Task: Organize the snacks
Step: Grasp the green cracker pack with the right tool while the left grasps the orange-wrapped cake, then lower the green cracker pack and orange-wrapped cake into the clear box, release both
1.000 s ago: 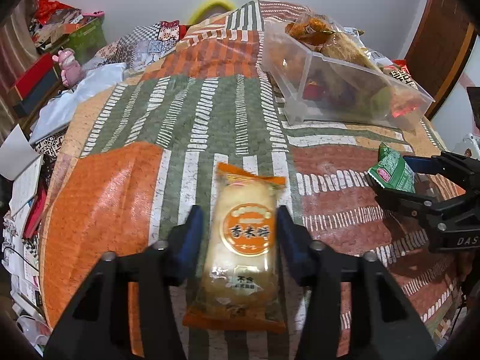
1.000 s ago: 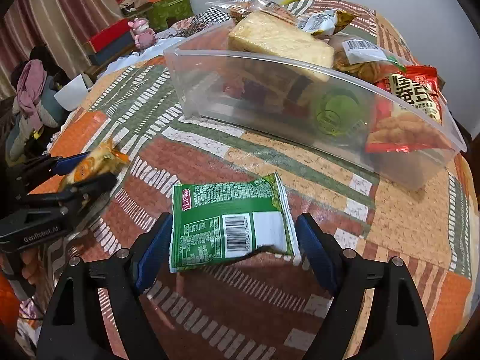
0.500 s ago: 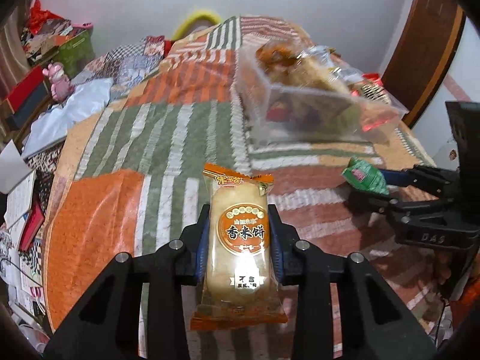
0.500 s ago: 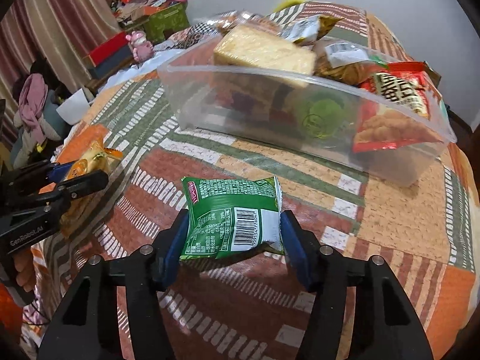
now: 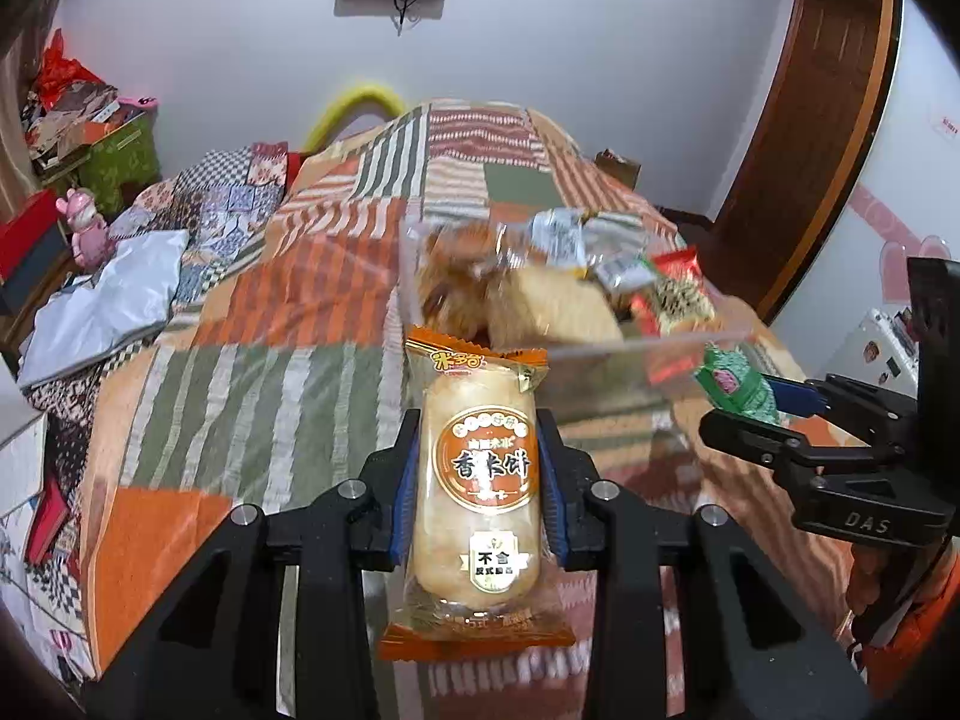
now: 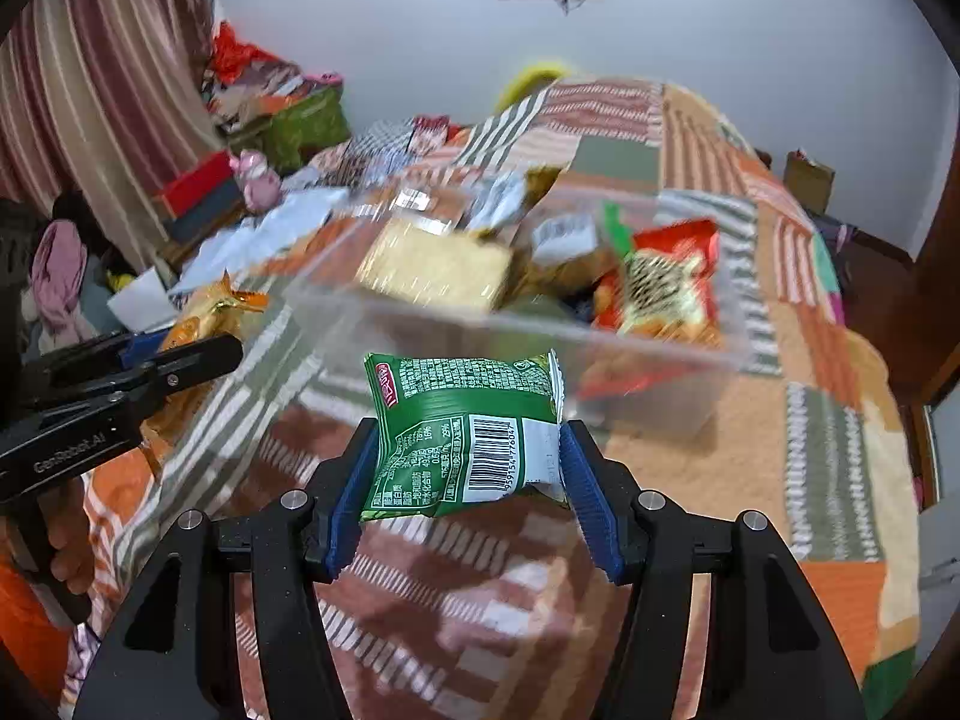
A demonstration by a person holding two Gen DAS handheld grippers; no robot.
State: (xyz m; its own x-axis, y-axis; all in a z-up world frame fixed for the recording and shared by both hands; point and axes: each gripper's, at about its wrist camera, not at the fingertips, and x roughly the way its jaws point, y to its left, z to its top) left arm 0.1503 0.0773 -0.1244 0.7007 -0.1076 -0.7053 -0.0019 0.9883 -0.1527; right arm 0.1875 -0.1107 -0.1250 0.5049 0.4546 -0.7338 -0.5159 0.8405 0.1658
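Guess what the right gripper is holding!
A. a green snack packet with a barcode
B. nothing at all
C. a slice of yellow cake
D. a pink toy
A. The right gripper has its blue pads pressed on both sides of the green snack packet, whose white barcode panel faces the camera, lifted above the bedspread.

Each view is being taken close behind its own fingers, angled downward over the patchwork bedspread (image 5: 252,372). The clear bin (image 6: 600,336) is being shared ahead, and each gripper is being caught sidelong by the other.
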